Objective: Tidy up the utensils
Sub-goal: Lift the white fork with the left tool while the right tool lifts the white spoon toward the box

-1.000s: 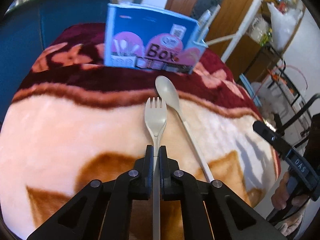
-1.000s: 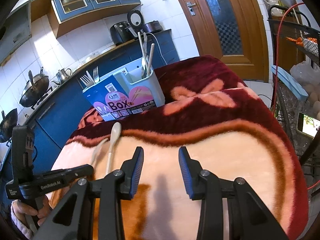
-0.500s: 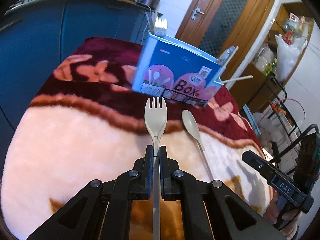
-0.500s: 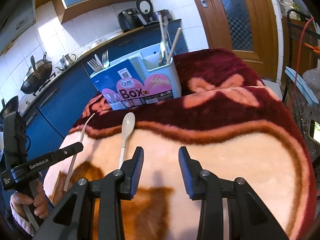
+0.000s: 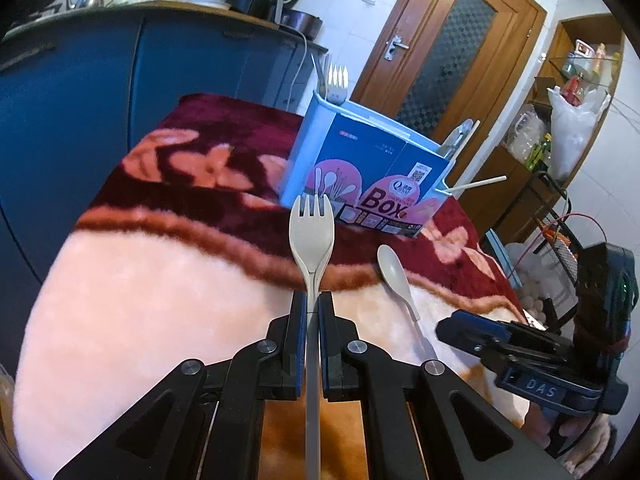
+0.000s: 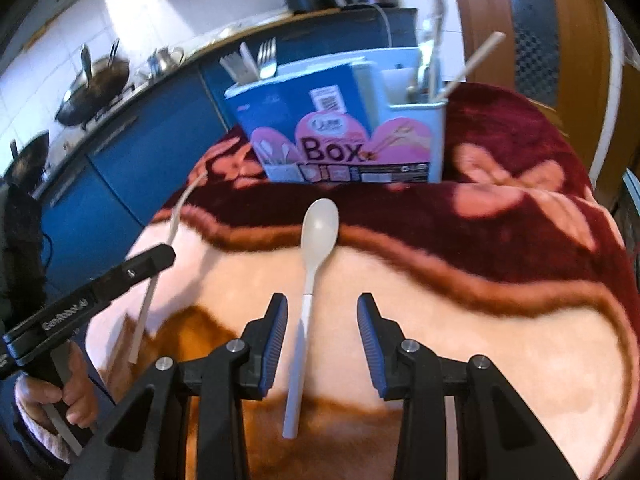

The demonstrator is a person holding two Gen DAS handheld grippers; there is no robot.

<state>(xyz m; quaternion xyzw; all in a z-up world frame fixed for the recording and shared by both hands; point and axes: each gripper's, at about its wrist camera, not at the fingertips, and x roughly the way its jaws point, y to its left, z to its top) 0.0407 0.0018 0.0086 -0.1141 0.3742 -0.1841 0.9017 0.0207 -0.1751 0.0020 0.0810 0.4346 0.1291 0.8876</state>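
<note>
Plush maroon-and-cream blanket (image 6: pixel 500 280) covers the table; a blue-and-pink utensil box (image 5: pixel 372 184) stands at its far side. My left gripper (image 5: pixel 313 312) is clamped on a pale plastic fork (image 5: pixel 312 236), lifted. My right gripper (image 6: pixel 322 316) stands apart astride a pale plastic spoon (image 6: pixel 316 240) lying near the box.

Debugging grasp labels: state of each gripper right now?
Left gripper: shut on the fork.
Right gripper: open, holding nothing; the spoon lies on the blanket between its fingers, untouched.
</note>
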